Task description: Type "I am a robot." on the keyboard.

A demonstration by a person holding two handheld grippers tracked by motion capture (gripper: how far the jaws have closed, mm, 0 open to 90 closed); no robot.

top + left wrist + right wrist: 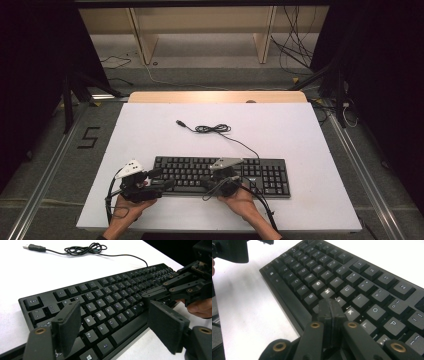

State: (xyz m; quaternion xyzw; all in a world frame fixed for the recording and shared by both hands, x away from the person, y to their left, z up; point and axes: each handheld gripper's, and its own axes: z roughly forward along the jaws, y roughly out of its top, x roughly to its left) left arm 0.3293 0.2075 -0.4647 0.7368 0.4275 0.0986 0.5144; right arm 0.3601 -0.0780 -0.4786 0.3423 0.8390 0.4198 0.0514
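A black keyboard (220,175) (105,302) (352,285) lies near the front of the white table (150,135). Its cable (215,129) (85,248) coils behind it and ends in a loose USB plug (181,123) (33,247). My left gripper (162,178) (116,325) is open, its jaws straddling the keyboard's lower left corner without touching it. My right gripper (203,184) (329,307) is shut with nothing between the jaws. Its tips hover low over the home row between H and K; I cannot tell whether they touch a key. The right gripper (147,296) also appears in the left gripper view.
The table has a wooden strip (217,96) along its far edge. Behind it stand wooden shelf legs (142,40), and loose cables (295,50) lie on the floor. A black "5" mark (89,137) is on the floor at the left. Dark stands flank the table.
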